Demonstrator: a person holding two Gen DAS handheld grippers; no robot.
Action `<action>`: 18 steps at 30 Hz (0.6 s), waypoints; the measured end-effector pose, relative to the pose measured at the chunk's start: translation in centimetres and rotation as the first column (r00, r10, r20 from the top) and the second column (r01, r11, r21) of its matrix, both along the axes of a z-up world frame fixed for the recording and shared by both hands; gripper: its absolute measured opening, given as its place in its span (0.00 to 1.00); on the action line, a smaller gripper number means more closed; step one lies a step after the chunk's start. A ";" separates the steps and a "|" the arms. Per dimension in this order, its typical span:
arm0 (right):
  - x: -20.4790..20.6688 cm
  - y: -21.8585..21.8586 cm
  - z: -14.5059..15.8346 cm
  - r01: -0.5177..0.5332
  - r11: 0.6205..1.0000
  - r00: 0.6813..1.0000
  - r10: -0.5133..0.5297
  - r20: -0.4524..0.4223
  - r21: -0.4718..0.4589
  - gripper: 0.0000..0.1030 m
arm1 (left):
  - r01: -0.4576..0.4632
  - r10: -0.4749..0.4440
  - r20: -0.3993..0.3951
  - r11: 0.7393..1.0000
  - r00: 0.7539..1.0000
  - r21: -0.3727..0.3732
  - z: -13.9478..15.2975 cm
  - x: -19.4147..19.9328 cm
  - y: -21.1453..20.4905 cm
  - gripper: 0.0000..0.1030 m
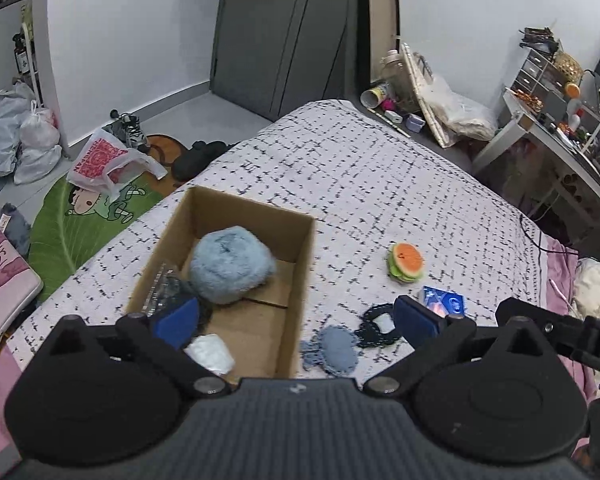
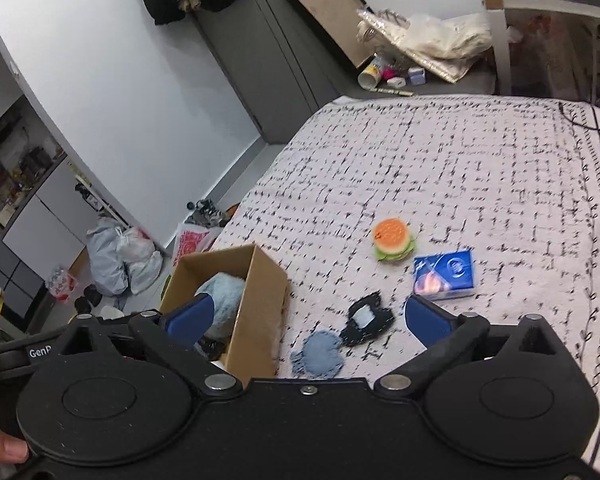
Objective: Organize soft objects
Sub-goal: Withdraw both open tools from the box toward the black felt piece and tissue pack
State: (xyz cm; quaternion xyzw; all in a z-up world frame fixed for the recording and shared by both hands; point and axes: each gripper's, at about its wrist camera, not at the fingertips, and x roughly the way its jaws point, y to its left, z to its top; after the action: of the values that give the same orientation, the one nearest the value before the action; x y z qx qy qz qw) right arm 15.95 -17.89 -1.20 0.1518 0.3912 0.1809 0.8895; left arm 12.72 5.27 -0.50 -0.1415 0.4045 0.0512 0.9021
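Left wrist view showed the left gripper spread wide and holding nothing, its left pad over the cardboard box. Inside the box, ahead of that pad, lay a fluffy blue ball. Between the jaws sat a blue patch and a black piece, possibly fabric. The right gripper likewise gaped empty above them; beyond its right pad lay a blue packet and a burger plush.
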 end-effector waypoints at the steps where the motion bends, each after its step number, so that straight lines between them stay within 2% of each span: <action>1: 0.0 -0.4 0.1 0.000 1.000 1.000 0.000 0.005 0.001 1.00 | -0.004 0.004 0.002 1.000 1.000 -0.006 0.1 0.0 -0.3 1.00; 4: -0.1 -1.5 0.2 0.002 1.000 1.000 -0.002 0.014 0.001 1.00 | -0.013 0.014 0.015 1.000 1.000 -0.026 0.2 -0.1 -1.3 1.00; 11: 0.2 -3.9 0.5 0.006 1.000 1.000 -0.006 0.008 -0.024 1.00 | 0.022 -0.022 0.027 1.000 0.999 -0.015 0.4 0.0 -4.2 1.00; 14: 0.5 -5.1 0.4 0.019 1.000 1.000 -0.019 0.000 -0.012 1.00 | 0.022 -0.023 0.030 0.999 0.999 0.035 0.4 0.1 -5.7 1.00; 18: 0.7 -6.5 0.3 0.026 1.000 1.000 -0.026 0.000 -0.001 1.00 | 0.021 -0.021 0.017 0.999 1.000 0.027 0.0 0.7 -6.9 1.00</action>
State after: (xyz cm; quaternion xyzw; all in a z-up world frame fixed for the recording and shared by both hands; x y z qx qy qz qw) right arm 16.61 -24.37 -0.86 0.1563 0.3894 0.1691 0.8918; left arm 13.46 -1.67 -0.46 -0.1254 0.3975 0.0459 0.9078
